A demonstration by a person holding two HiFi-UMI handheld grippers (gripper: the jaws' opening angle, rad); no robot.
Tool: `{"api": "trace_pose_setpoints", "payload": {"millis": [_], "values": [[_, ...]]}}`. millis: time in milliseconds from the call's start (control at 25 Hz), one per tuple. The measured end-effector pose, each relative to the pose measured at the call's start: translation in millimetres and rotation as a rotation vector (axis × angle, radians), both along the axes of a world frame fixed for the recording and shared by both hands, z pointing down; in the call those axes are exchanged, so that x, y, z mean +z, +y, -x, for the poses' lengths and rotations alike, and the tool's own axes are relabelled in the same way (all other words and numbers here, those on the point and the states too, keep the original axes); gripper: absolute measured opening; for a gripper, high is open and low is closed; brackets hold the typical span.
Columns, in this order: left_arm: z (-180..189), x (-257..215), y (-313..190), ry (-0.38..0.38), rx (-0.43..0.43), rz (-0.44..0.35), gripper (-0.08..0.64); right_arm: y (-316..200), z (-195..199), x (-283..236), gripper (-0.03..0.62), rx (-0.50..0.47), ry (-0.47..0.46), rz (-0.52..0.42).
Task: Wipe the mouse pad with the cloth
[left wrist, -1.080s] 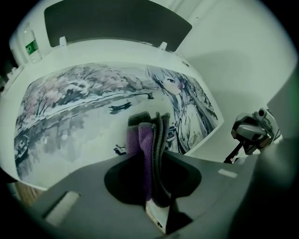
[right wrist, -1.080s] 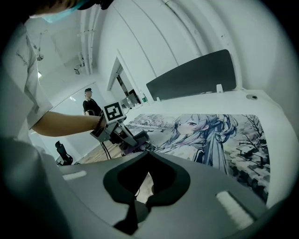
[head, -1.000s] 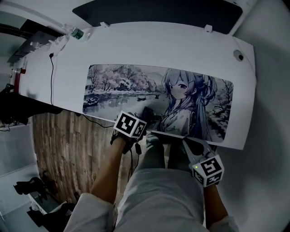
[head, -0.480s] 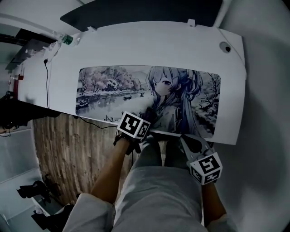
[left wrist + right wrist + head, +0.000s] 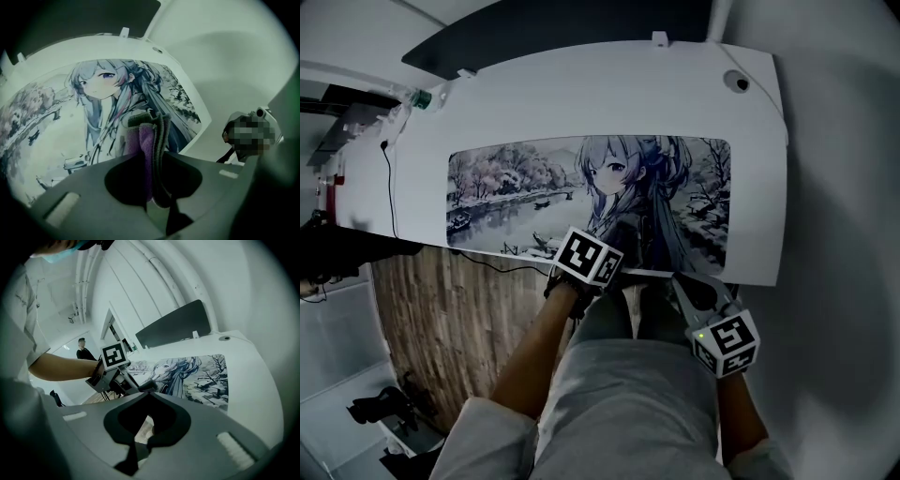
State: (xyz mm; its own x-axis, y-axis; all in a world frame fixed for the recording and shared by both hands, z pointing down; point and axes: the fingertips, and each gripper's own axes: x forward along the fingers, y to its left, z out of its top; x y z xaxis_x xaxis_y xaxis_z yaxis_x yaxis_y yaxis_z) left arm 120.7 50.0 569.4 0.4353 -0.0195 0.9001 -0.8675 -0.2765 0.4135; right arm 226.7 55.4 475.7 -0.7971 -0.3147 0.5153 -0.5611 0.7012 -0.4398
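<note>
Status: left gripper point(image 5: 149, 124) fingers pinch purple cloth point(image 5: 146, 146), its end just beyond them at near edge of mouse pad point(image 5: 47, 108). The right gripper point(image 5: 149, 392) fingers are closed, empty. Wiping looks barely begun.

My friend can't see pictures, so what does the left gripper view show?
The left gripper has its jaws shut on a purple cloth over a mouse pad printed with a long-haired cartoon girl, on a white desk.
</note>
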Motion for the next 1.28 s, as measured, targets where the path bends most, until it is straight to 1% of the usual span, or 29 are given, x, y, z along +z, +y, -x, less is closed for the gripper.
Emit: {"api": "trace_pose_setpoints", "payload": {"millis": [240, 640, 800, 1080, 1280], "values": [[-43.6, -1.3, -7.2, 0.017, 0.074, -0.007, 0.104, -1.7, -21.8, 0.0, 0.008, 0.047, -0.003, 0.001], [-106.0, -3.2, -14.8, 0.084, 0.13, -0.007, 0.103, 1.9, -56.8, 2.6, 0.008, 0.138, 0.004, 0.016], [-127.8, -3.6, -19.0, 0.095, 0.171, -0.012, 0.103, 1.6, -70.1, 3.7, 0.006, 0.179, 0.002, 0.019], [-159.9, -4.7, -22.5, 0.134, 0.223, 0.002, 0.103, 5.2, -92.3, 6.9, 0.008, 0.239, 0.003, 0.031], [-181.7, -4.3, -24.3, 0.14, 0.26, -0.001, 0.103, 8.4, -106.1, 9.8, 0.008, 0.276, 0.002, 0.038]]}}
